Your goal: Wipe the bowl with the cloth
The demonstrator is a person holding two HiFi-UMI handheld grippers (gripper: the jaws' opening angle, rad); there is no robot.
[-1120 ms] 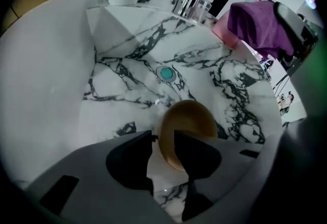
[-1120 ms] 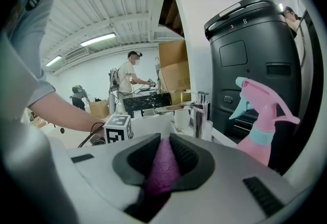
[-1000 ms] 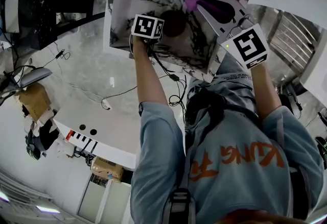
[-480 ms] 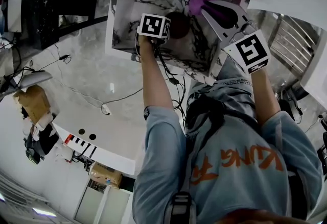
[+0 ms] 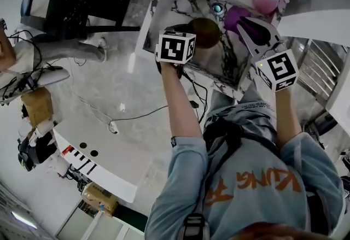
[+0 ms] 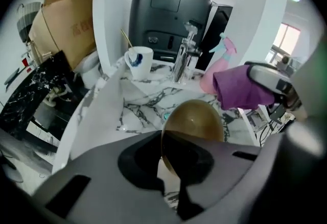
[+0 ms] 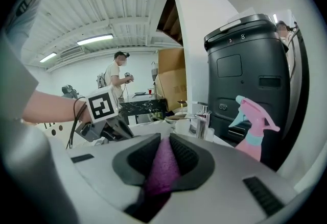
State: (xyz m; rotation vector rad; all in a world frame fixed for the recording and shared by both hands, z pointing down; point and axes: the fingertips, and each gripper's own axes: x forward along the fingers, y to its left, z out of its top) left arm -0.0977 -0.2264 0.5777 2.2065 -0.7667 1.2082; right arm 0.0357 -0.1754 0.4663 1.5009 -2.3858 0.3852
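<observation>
My left gripper (image 6: 171, 167) has just closed its jaws, and they are now shut on the rim of the brown bowl (image 6: 196, 121). In the head view this gripper (image 5: 191, 35) holds the bowl (image 5: 205, 32) tilted above the marble sink (image 5: 175, 6). My right gripper (image 7: 161, 154) is shut on the purple cloth (image 7: 163, 167). In the head view that gripper (image 5: 254, 28) hangs to the bowl's right, with the cloth (image 5: 236, 16) bunched at its tips. Bowl and cloth are close together but apart.
A faucet (image 6: 183, 57), a white cup (image 6: 139, 62) and a pink spray bottle (image 7: 253, 126) stand along the sink's far rim. A black machine (image 6: 171, 8) stands behind them. Cardboard boxes (image 6: 66, 19) sit at the left. A person (image 7: 118, 75) stands far off.
The left gripper has closed on the bowl and lifted it up out of the sink, tilting it. The right gripper with the cloth has shifted slightly.
</observation>
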